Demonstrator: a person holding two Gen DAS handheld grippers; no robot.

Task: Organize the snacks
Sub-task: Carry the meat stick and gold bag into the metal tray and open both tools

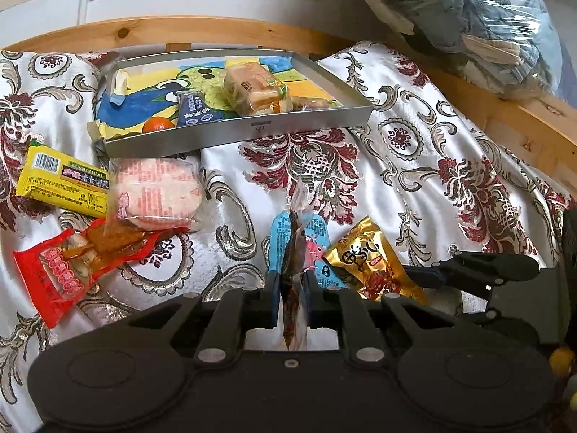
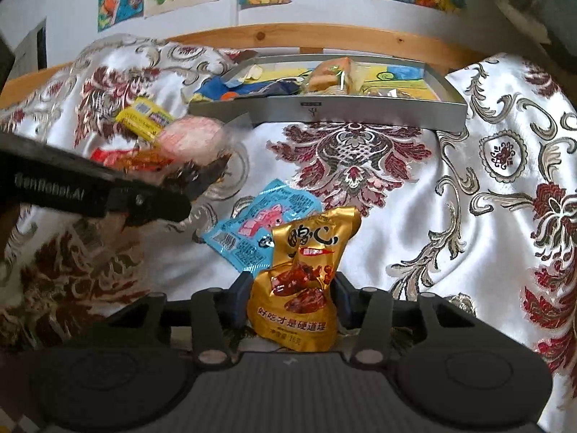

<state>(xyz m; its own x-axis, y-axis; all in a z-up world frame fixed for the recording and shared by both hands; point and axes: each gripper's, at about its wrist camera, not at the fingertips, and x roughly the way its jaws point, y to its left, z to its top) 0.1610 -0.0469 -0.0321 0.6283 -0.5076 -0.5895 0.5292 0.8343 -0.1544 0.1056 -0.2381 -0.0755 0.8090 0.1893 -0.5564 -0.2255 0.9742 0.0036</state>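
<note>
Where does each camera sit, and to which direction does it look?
Left wrist: on the left gripper, facing the metal tray; its fingers pinch a clear snack pouch; the right gripper shows at the right edge.
Right wrist: on the right gripper, facing the same tray; its fingers straddle the gold packet; the left gripper enters from the left.
Shared: tray, gold packet, blue packet, yellow bar, floral cloth.
</note>
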